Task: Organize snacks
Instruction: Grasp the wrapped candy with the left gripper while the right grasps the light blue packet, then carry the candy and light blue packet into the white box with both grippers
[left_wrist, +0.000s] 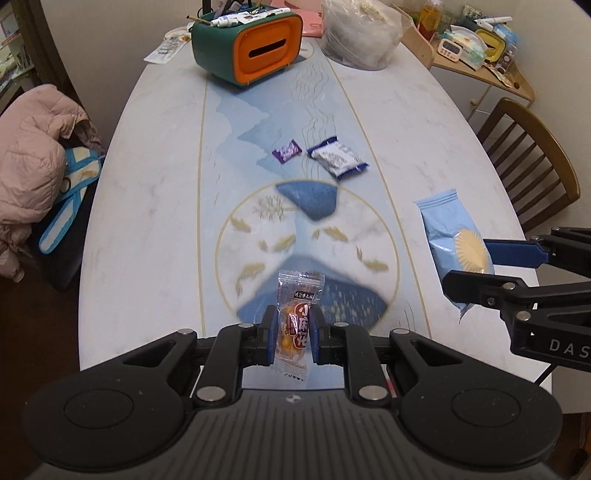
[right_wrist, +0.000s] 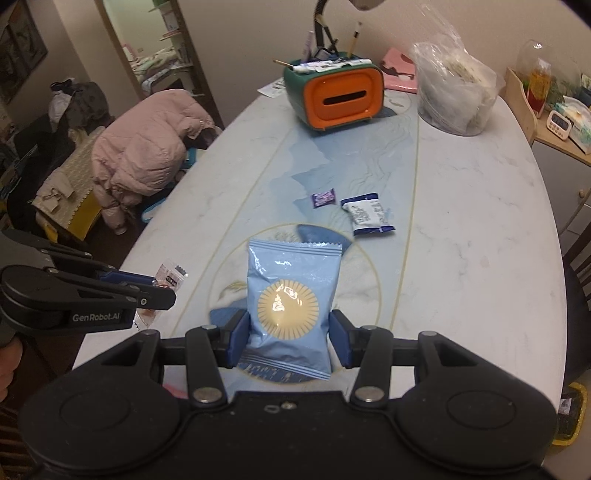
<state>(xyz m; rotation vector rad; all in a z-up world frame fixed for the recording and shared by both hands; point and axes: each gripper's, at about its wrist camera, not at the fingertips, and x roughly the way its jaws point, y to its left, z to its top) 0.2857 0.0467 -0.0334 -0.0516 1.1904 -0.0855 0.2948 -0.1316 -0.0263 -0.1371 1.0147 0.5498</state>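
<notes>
Gripping one snack each, left tool (left_wrist: 293, 332) clamps clear candy (left_wrist: 295, 325), right tool (right_wrist: 290, 338) blue packet (right_wrist: 290, 299); two wrapped snacks (left_wrist: 338, 158) remain.

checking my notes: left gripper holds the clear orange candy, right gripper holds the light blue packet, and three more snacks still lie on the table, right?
Not quite: only two snacks lie on the table, the purple candy and the blue-and-white packet, as the left wrist view shows. The left gripper does hold the clear orange candy, the right gripper the light blue packet.

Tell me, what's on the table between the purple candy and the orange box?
Nothing: between the purple candy and orange box only bare painted table shows in both views.
</notes>
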